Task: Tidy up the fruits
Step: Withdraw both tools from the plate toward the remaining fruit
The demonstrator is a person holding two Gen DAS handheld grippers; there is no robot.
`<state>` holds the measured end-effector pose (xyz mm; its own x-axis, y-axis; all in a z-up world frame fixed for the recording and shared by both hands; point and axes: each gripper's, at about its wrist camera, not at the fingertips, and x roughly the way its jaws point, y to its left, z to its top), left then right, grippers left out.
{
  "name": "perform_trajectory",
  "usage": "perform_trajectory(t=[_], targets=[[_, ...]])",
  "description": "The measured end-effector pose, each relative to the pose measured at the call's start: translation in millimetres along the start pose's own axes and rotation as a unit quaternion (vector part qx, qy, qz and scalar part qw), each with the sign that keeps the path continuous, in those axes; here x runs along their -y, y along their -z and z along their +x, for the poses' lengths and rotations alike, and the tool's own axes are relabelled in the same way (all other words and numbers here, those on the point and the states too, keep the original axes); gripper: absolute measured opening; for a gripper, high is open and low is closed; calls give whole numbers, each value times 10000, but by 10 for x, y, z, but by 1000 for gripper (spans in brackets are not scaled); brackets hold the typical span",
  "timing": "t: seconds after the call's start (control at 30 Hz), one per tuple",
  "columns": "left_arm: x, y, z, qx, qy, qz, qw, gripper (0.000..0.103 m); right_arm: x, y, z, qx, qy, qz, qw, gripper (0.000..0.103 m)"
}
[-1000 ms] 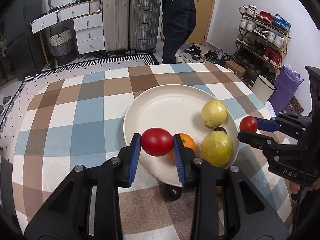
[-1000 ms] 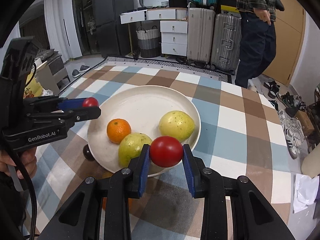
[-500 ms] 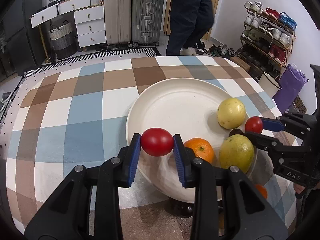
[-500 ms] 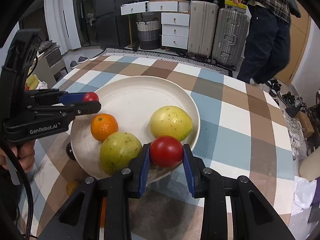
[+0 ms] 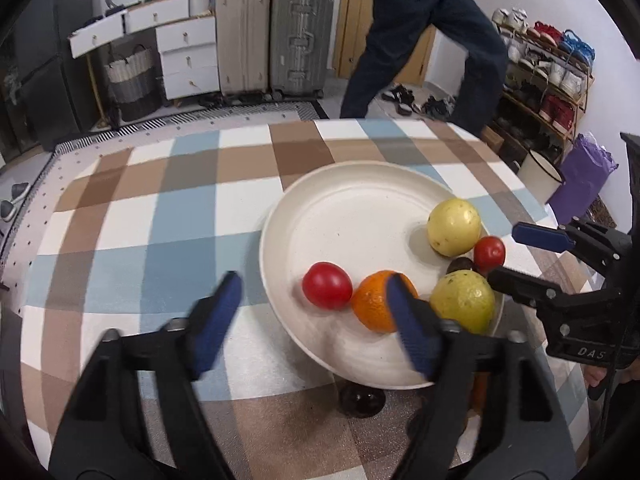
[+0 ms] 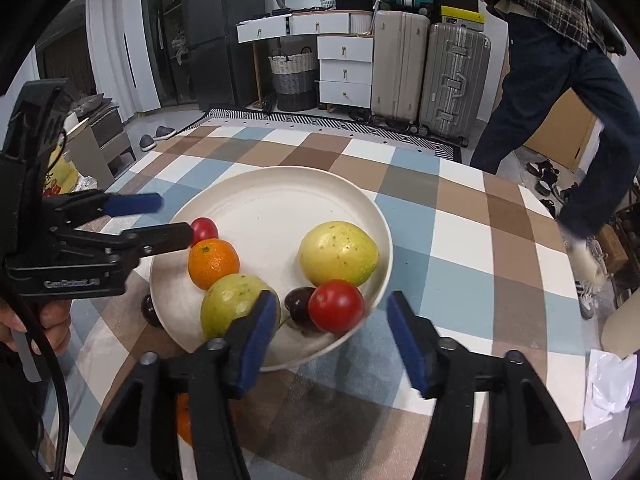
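A cream plate (image 5: 352, 196) (image 6: 280, 192) on the checked tablecloth holds two yellow-green fruits (image 5: 454, 227) (image 6: 338, 253), an orange (image 5: 376, 300) (image 6: 213, 262), a dark plum (image 6: 298, 304) and two red tomatoes. My left gripper (image 5: 314, 322) is open, just behind one tomato (image 5: 327, 285) (image 6: 205, 229) that lies on the plate. My right gripper (image 6: 332, 338) is open behind the other tomato (image 6: 336, 306) (image 5: 489, 251), which rests at the plate's near rim.
A dark plum (image 5: 362, 400) (image 6: 150, 310) and an orange (image 6: 184, 420) lie on the cloth beside the plate. A person (image 5: 420, 40) walks past the far table edge. Suitcases (image 5: 276, 36), drawers and a shoe rack (image 5: 548, 72) stand behind.
Both grippers have opened and let go of their tomatoes, which now lie on the plate. The person behind has stepped to the right.
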<state>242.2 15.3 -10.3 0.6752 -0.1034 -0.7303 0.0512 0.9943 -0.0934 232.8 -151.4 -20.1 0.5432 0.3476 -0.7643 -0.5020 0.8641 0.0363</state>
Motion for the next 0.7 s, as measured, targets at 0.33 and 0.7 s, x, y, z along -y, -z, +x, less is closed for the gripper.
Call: perform_trajectory(t=[0.33,0.7], targets=[[-6,170,-572,362,-45,-150,9992,101,31,165,-404,242,93,385,9989,102],[-22,621,-826,328,19,-211,9992,101,-170,468,-564,308,-91,431,9986,103]])
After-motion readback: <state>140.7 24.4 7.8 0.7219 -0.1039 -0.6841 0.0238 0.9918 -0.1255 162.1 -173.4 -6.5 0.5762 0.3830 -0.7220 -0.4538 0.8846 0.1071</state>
